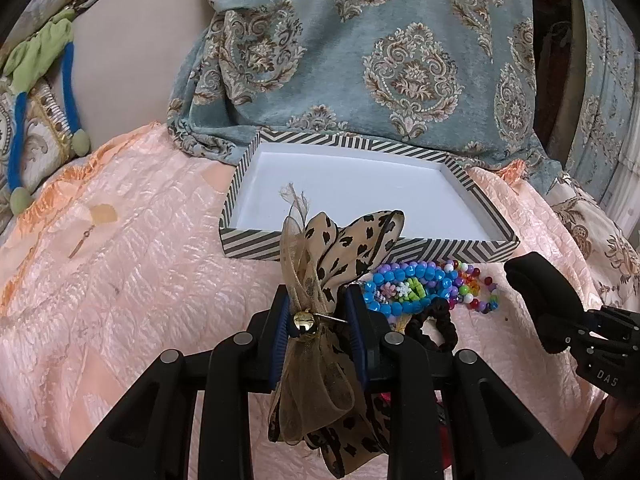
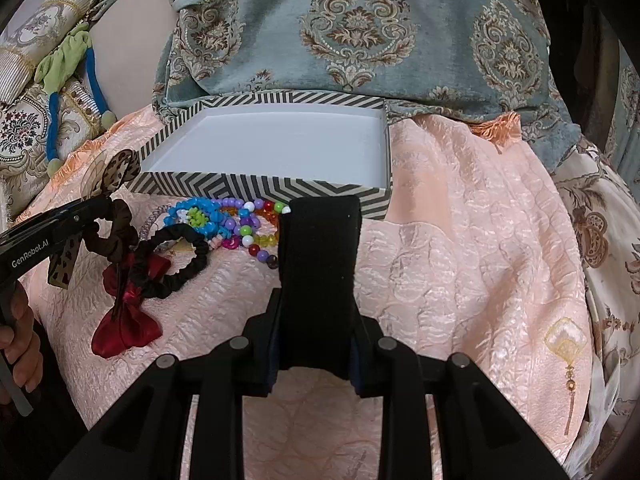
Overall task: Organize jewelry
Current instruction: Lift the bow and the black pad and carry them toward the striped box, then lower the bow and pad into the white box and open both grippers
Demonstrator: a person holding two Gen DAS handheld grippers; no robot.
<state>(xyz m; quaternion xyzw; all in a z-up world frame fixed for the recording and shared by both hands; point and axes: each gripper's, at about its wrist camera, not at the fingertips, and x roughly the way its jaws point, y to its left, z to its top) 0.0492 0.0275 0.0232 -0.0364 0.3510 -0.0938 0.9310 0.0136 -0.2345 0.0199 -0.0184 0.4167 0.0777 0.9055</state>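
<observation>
In the left wrist view my left gripper (image 1: 318,306) is shut on a leopard-print bow (image 1: 352,240) with sheer ribbon and a small gold bell (image 1: 303,321), held above the peach cover. Just beyond it stands a striped box (image 1: 248,246) with a bare white floor. Bead bracelets (image 1: 416,280) and a black scrunchie (image 1: 436,322) lie in front of the box. My right gripper (image 2: 318,316) is shut on a black velvet block (image 2: 320,252) that hides its fingertips. In the right wrist view the left gripper (image 2: 94,208) holds the bow (image 2: 120,168) left of the bracelets (image 2: 224,220).
A dark red bow (image 2: 128,320) lies by the scrunchie (image 2: 180,258). The box (image 2: 260,190) backs onto a blue-grey patterned cushion (image 2: 360,32). A green and blue fabric cord (image 2: 68,68) hangs at the far left. A hand (image 2: 20,336) grips the left tool.
</observation>
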